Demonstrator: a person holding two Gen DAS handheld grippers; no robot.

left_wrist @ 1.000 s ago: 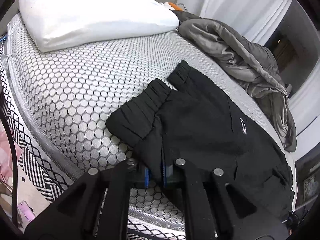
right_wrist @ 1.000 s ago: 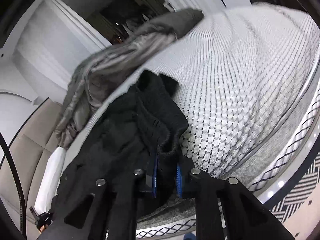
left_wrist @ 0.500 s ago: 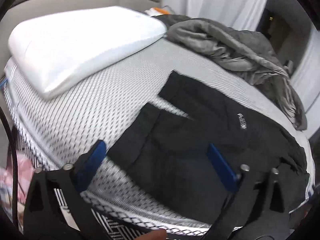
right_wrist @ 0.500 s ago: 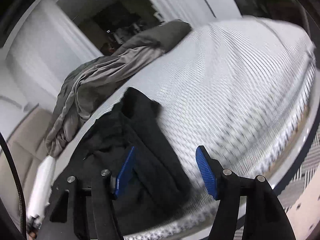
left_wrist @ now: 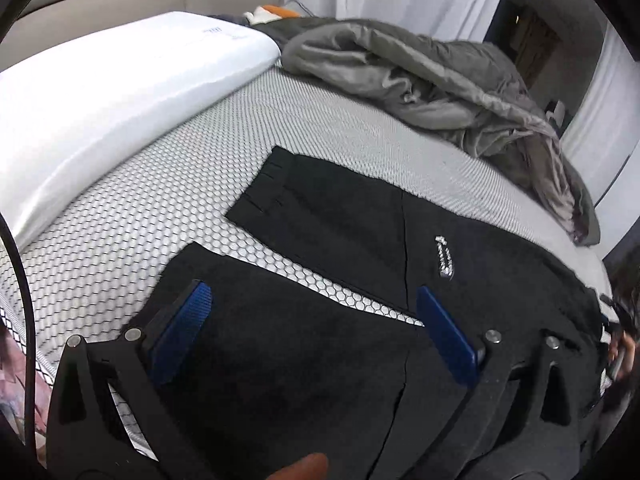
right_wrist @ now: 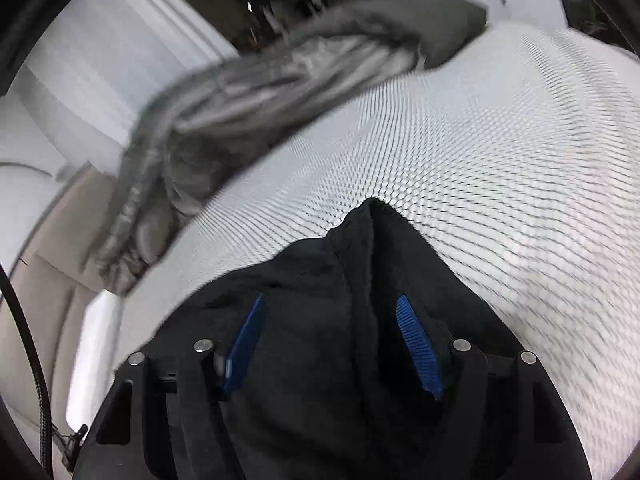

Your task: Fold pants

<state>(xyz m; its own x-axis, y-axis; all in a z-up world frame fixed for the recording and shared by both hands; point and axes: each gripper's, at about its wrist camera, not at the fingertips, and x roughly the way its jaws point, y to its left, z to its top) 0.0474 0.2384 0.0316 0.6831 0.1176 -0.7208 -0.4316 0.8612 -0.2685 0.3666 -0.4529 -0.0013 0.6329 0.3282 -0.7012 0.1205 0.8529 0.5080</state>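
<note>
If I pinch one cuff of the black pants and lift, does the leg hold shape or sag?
The black fabric pants lie limp on the honeycomb-patterned mattress, so the leg would probably sag. The ridge in the right wrist view suggests easy bunching. Probably light, unlikely to slip.

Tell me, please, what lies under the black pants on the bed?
The black pants lie directly on the white honeycomb-patterned mattress, which shows between the two legs. Whatever lies beneath the fabric itself is covered.
</note>
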